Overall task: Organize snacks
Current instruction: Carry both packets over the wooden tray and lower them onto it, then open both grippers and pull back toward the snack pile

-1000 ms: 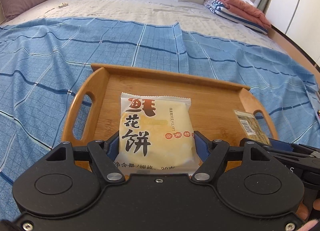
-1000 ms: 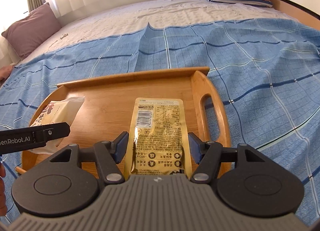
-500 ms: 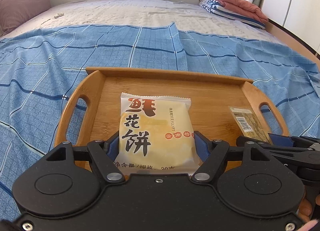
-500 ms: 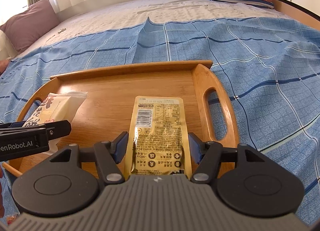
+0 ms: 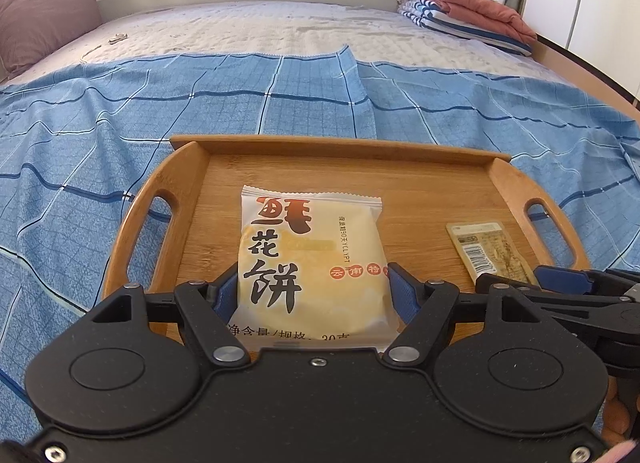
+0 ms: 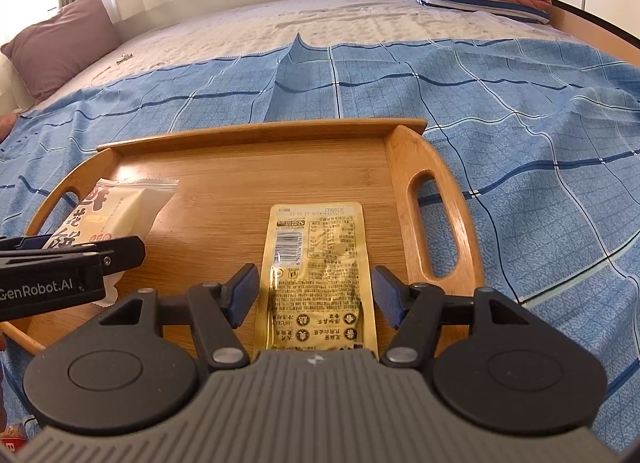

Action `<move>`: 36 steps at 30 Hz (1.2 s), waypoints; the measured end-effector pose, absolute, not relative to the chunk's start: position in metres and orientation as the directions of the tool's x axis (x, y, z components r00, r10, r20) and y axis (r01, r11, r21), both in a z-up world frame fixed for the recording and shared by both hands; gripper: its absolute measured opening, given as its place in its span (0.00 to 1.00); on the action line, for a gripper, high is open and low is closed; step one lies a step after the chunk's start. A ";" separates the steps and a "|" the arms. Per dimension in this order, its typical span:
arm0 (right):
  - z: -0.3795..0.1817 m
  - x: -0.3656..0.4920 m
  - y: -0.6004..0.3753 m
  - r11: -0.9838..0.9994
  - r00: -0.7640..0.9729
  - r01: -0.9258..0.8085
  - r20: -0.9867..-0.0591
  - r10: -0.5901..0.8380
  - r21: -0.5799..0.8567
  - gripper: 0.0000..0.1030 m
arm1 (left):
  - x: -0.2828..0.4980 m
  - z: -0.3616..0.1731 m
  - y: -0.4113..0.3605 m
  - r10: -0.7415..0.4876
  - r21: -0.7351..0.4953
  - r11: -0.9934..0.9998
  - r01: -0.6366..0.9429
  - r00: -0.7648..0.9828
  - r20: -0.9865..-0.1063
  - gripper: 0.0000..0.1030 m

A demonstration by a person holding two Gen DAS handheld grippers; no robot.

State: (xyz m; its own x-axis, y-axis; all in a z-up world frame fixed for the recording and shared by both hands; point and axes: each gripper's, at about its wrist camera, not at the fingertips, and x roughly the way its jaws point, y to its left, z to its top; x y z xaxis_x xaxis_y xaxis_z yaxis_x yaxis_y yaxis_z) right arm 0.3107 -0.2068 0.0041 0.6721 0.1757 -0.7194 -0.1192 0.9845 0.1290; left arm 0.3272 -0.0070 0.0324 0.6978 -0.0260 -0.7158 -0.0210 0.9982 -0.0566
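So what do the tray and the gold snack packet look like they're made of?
Tray: looks like bamboo or light wood with a smooth satin finish, showing fine straight grain strips. Gold snack packet: apparently metallised plastic film, glossy, with creases catching the light.

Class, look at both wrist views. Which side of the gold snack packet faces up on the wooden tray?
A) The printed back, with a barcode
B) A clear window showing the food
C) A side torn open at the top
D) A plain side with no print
A: the gold snack packet lies flat on the wooden tray with a barcode and fine label print facing up, and it looks sealed.
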 end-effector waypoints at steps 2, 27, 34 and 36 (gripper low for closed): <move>0.004 0.311 -0.207 0.984 0.674 -0.119 -0.717 0.177 0.132 0.69 | 0.327 0.031 -0.007 -0.026 -0.057 0.998 -0.021 0.696 -0.718 0.70; 0.056 0.245 -0.214 0.974 0.725 -0.181 -0.650 0.228 0.139 0.95 | 0.251 0.084 0.004 -0.042 -0.009 0.999 0.047 0.766 -0.642 0.99; 0.073 0.209 -0.214 0.973 0.743 -0.198 -0.629 0.227 0.118 0.98 | 0.208 0.099 0.009 -0.075 -0.031 0.997 0.071 0.783 -0.617 1.00; 0.076 0.198 -0.214 0.972 0.747 -0.204 -0.622 0.233 0.119 0.98 | 0.195 0.103 0.012 -0.086 -0.043 0.996 0.076 0.786 -0.612 1.00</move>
State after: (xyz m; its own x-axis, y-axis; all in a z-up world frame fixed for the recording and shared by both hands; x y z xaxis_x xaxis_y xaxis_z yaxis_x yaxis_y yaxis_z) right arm 0.1981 -0.2144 0.0764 0.7473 0.2327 -0.6224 -0.2036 0.9718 0.1189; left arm 0.1948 0.0117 0.1028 0.7862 -0.0863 -0.6119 0.0760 0.9962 -0.0430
